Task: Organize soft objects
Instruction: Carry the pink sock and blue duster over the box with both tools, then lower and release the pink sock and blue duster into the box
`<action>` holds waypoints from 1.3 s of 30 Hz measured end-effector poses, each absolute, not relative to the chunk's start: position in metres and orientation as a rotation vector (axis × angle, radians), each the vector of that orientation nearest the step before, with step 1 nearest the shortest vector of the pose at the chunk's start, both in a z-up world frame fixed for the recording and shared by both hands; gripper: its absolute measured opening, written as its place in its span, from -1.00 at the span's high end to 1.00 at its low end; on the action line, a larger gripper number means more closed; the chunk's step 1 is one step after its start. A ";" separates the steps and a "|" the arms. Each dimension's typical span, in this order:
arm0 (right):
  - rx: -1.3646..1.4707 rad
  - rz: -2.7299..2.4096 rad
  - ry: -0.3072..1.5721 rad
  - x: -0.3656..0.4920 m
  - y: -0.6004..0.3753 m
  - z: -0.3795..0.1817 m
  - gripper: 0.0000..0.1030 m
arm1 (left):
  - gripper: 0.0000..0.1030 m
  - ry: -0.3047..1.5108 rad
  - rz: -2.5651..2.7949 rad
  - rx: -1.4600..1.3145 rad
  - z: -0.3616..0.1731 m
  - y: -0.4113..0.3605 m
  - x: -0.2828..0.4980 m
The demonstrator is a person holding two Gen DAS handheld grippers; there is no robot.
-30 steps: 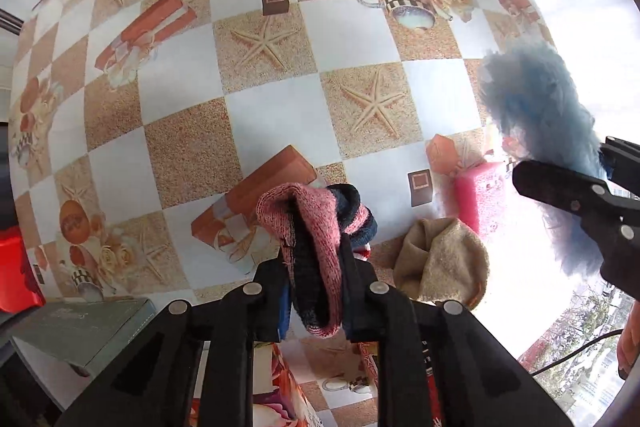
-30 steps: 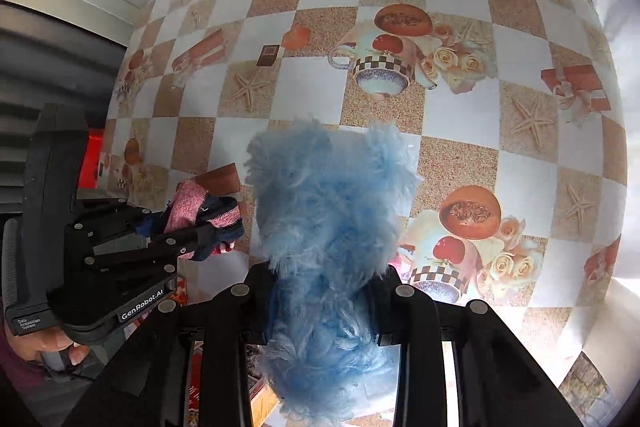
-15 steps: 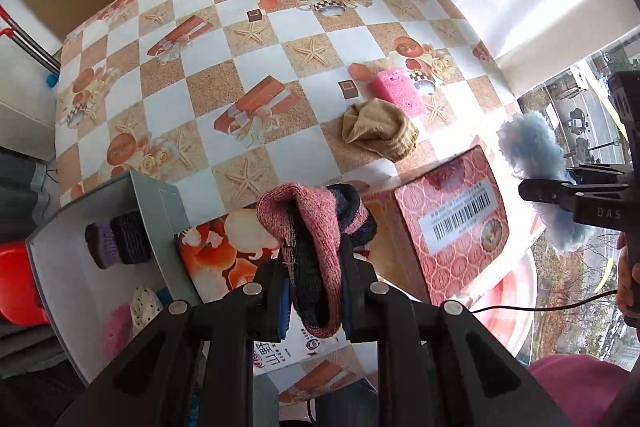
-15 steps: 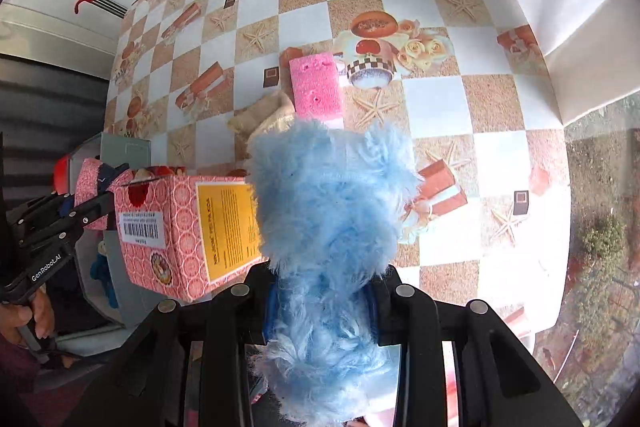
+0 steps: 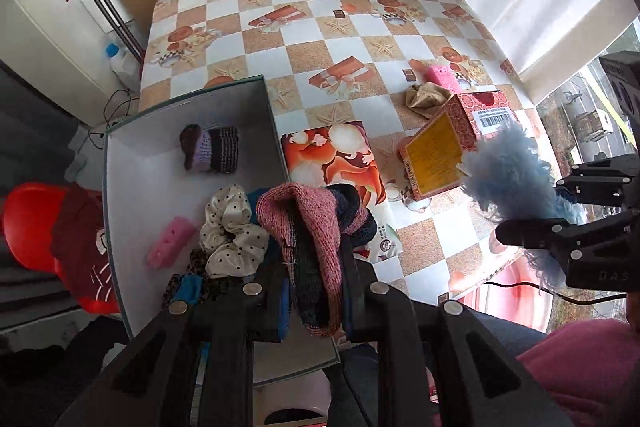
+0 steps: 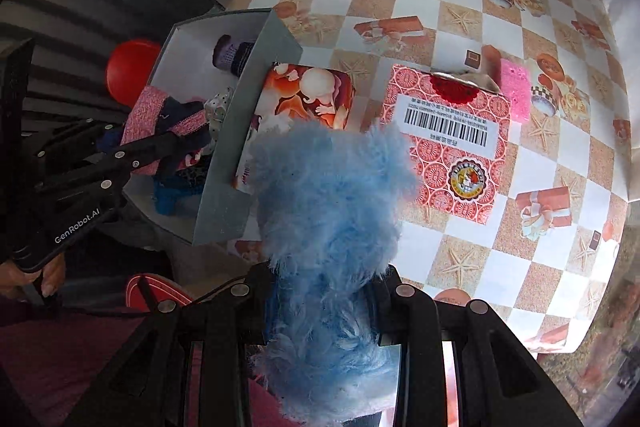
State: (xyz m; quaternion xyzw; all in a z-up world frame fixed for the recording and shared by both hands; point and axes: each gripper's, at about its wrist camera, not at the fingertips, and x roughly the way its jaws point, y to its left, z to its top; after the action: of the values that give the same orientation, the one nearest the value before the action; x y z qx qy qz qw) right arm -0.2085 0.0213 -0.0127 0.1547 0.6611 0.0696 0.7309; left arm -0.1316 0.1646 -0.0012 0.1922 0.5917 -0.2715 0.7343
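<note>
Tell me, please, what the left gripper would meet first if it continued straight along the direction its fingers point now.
Probably the soft things in the grey box: the left gripper, shut on a pink knitted piece, points down at the polka-dot scrunchie. Depth is unclear.

Left gripper [image 5: 316, 267] points steeply down, jaws clamped on pink-and-navy knit [image 5: 308, 227]. Right gripper [image 6: 320, 291] points steeply down, jaws pinched on fluffy blue piece [image 6: 328, 203]. Person's fingers [image 6: 50, 273] wrap left gripper's handle.
</note>
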 end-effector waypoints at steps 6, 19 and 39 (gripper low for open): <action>0.263 0.239 1.432 -0.160 0.065 -0.002 0.32 | 0.59 1.308 -0.439 0.330 -0.003 0.221 -0.126; 0.154 0.317 1.451 -0.107 0.131 -0.001 0.32 | 0.59 1.366 -0.255 0.209 -0.035 0.277 -0.127; 0.082 0.352 1.454 -0.094 0.159 -0.005 0.32 | 0.59 1.384 -0.204 0.194 -0.044 0.284 -0.124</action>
State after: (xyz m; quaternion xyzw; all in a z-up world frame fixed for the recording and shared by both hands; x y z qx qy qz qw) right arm -0.0938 0.1593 -0.0054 0.0374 0.6608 0.1600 0.7324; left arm -0.1237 0.2836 -0.0441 0.0892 0.6360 -0.0939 0.7607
